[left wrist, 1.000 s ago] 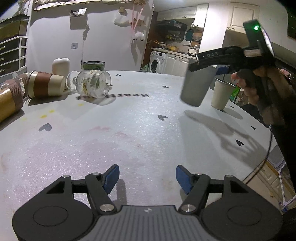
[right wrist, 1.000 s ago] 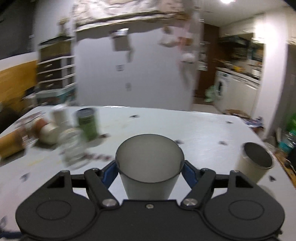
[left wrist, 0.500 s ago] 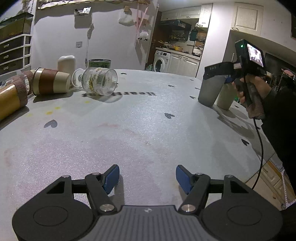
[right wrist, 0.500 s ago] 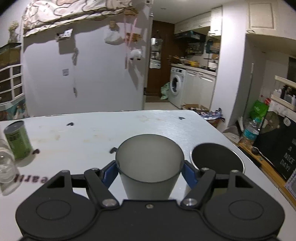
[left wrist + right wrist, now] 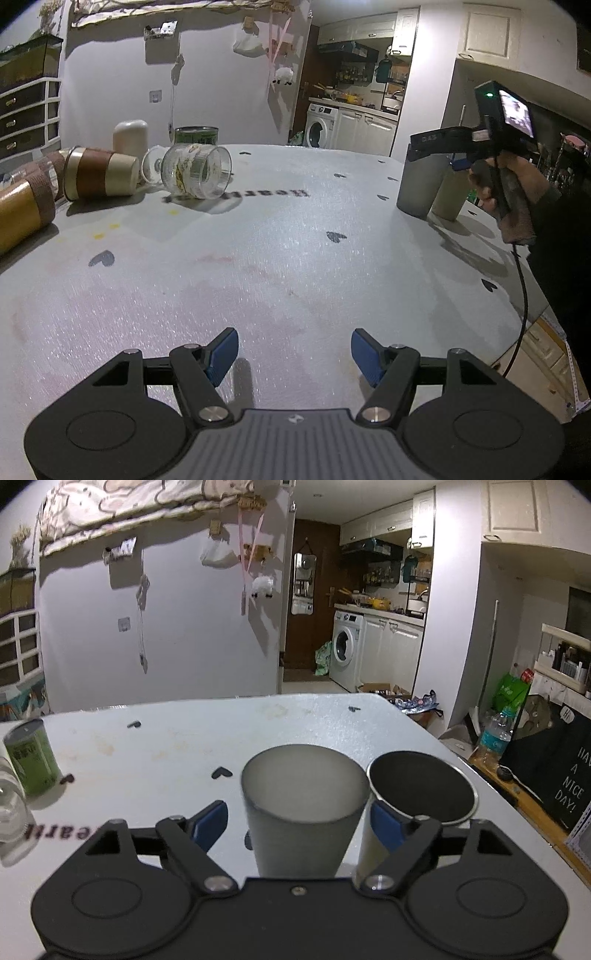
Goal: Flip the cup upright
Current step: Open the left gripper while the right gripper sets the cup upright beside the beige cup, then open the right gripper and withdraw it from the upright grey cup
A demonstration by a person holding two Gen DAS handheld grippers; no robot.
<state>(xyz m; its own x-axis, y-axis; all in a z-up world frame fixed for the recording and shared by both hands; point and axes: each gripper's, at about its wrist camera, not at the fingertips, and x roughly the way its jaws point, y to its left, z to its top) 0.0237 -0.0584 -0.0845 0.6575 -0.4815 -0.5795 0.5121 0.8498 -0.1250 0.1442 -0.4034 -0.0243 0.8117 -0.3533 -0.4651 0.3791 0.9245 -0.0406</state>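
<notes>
The grey cup (image 5: 304, 805) is my landmark. Far to its left, several cups lie on their sides on the table (image 5: 277, 266): a brown paper cup (image 5: 98, 173) and a clear glass cup (image 5: 197, 170), which looks empty. A green can (image 5: 31, 762) stands upright there.

The grey cup itself stands upright on the table, mouth up, with nothing visible inside. The right gripper (image 5: 301, 825) has its jaws spread and apart from the cup walls, so I judge this is the release step. Next it should draw straight back, without touching the beige cup (image 5: 421, 794) just right of the grey one, which is also upright and dark inside.

The left gripper (image 5: 293, 354) hovers with jaws wide and holds nothing.
</notes>
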